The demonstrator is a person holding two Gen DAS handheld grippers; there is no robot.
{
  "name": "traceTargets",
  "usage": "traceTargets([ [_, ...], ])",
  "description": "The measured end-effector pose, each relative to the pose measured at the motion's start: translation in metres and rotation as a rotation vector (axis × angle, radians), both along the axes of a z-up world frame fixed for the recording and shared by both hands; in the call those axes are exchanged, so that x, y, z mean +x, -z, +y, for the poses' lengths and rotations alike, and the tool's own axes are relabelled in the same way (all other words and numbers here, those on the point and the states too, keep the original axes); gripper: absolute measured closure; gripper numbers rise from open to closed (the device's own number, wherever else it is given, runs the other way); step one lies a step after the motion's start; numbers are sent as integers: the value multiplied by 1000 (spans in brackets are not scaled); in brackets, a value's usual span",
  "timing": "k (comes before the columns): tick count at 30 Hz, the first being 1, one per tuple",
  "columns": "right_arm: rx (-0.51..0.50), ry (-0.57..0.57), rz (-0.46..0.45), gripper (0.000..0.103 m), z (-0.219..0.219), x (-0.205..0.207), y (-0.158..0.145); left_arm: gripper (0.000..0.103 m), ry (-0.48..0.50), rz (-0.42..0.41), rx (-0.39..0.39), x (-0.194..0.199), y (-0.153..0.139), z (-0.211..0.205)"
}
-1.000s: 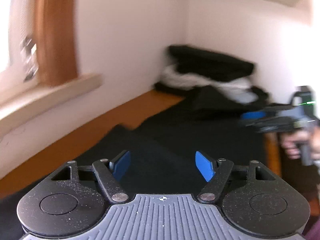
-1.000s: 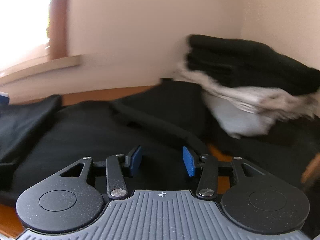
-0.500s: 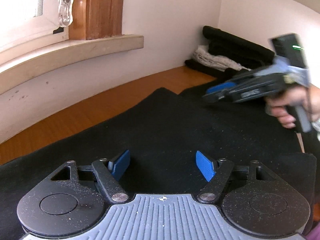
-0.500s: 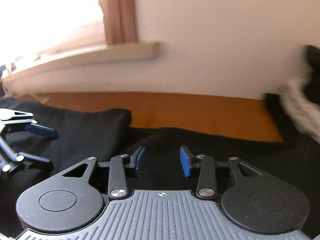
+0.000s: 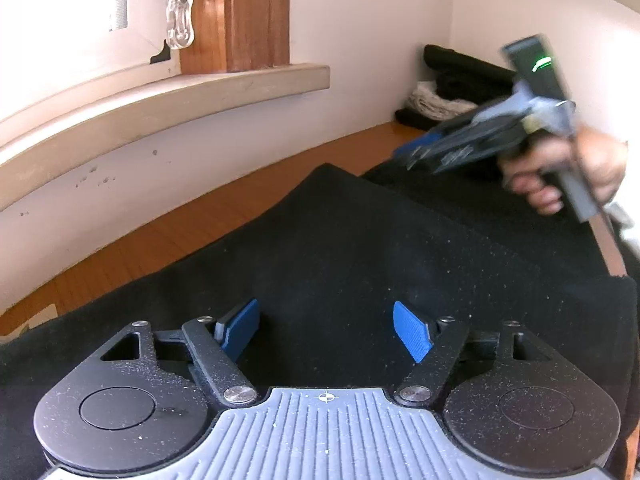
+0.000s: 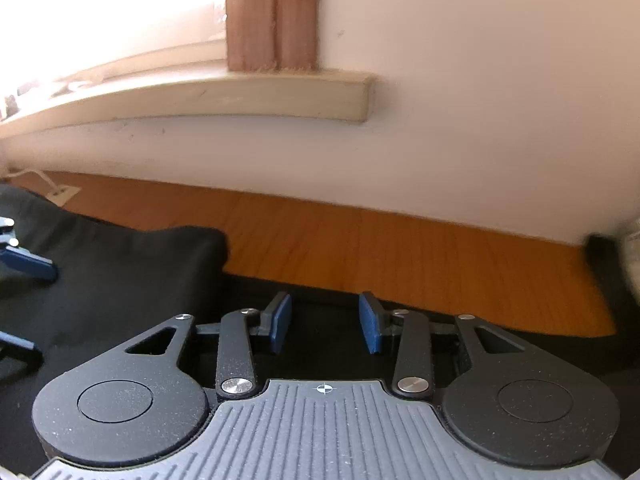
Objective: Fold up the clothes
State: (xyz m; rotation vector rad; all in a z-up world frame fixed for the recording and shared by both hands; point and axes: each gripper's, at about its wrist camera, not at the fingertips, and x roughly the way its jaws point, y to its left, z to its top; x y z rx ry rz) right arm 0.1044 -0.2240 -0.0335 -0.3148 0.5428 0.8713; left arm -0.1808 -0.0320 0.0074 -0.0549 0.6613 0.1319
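Observation:
A black garment (image 5: 360, 248) lies spread over the wooden table (image 5: 200, 232); one upper layer ends in a corner (image 6: 212, 240) toward the wall. My left gripper (image 5: 326, 330) hovers low over the cloth, open, with nothing between its blue pads. A hand holds my right gripper (image 5: 408, 156) above the garment's far right part. In the right wrist view the right gripper (image 6: 324, 320) is over the black edge next to bare table (image 6: 400, 248); its jaws are opening slightly and are empty. The left gripper (image 6: 44, 312) shows at that view's left edge.
A stack of folded dark clothes (image 5: 460, 76) with a white item (image 5: 428, 100) sits in the far corner. A window sill (image 5: 200, 92) juts out over the table's back edge by the wall. A blind cord pull (image 5: 180, 20) hangs at the window.
The right gripper swung left, away from the clothes stack, and now faces the wall over the garment's edge. The left gripper drifted over the cloth, still open.

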Motion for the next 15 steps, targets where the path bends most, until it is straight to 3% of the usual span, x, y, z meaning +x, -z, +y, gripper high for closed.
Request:
traceTargets([
  [4, 34, 122, -92, 54, -80, -5, -27, 21, -12, 3, 0, 2, -3, -1],
  [8, 56, 289, -89, 54, -171, -4, -32, 16, -23, -28, -12, 16, -13, -9],
  [12, 81, 371, -78, 54, -226, -14, -23, 7, 24, -60, 4, 37, -24, -29],
  [15, 131, 337, -98, 54, -235, -31, -17, 4, 52, -55, 17, 50, -21, -39],
])
